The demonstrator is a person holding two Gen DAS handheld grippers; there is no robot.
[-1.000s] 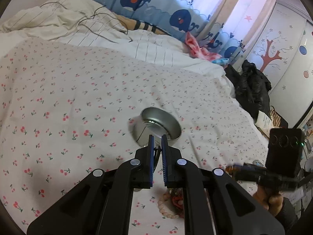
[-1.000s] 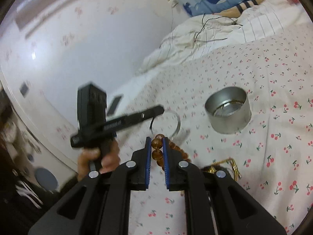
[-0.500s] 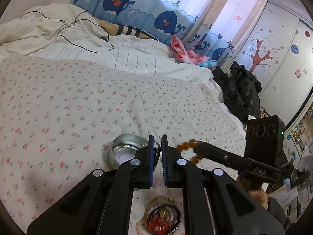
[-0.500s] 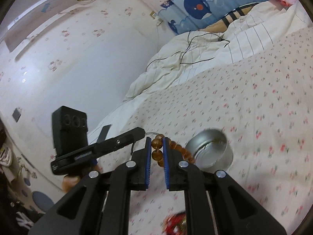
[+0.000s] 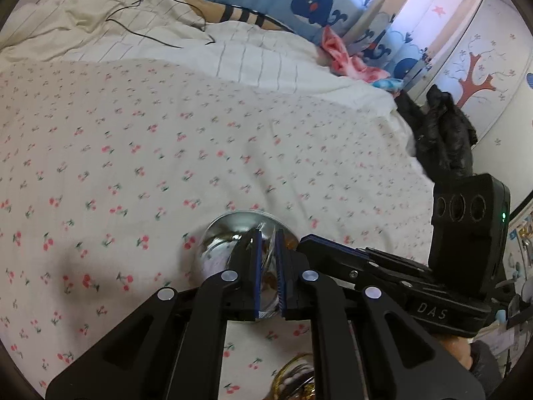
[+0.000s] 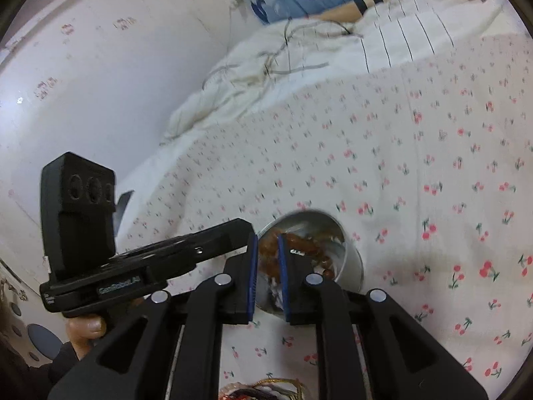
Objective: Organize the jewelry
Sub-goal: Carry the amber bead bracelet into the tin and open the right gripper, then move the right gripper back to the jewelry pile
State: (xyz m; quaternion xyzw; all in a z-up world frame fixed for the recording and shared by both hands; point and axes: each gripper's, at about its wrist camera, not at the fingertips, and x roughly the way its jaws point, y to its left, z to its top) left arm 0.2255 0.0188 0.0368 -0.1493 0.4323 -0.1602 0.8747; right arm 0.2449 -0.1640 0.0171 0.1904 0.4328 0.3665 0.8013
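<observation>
A round silver tin stands on the cherry-print bedspread. Both grippers meet over its mouth. My left gripper has its jaws opening; a thin silvery bangle shows blurred in the gap. My right gripper is opening too, and the amber bead bracelet lies loose in the tin beneath and between its pads. The right gripper comes in from the right in the left wrist view. In the right wrist view the left gripper enters from the left, a hand under it.
A small heap of gold and red jewelry lies on the bedspread just in front of the tin, also low in the right wrist view as the heap. A rumpled striped duvet with black cables lies beyond. Black clothing hangs off the bed's right edge.
Both grippers came forward and down until their tips are over the tin. Their jaws have parted slightly, and the amber beads dropped from the right gripper's pads into the tin.
</observation>
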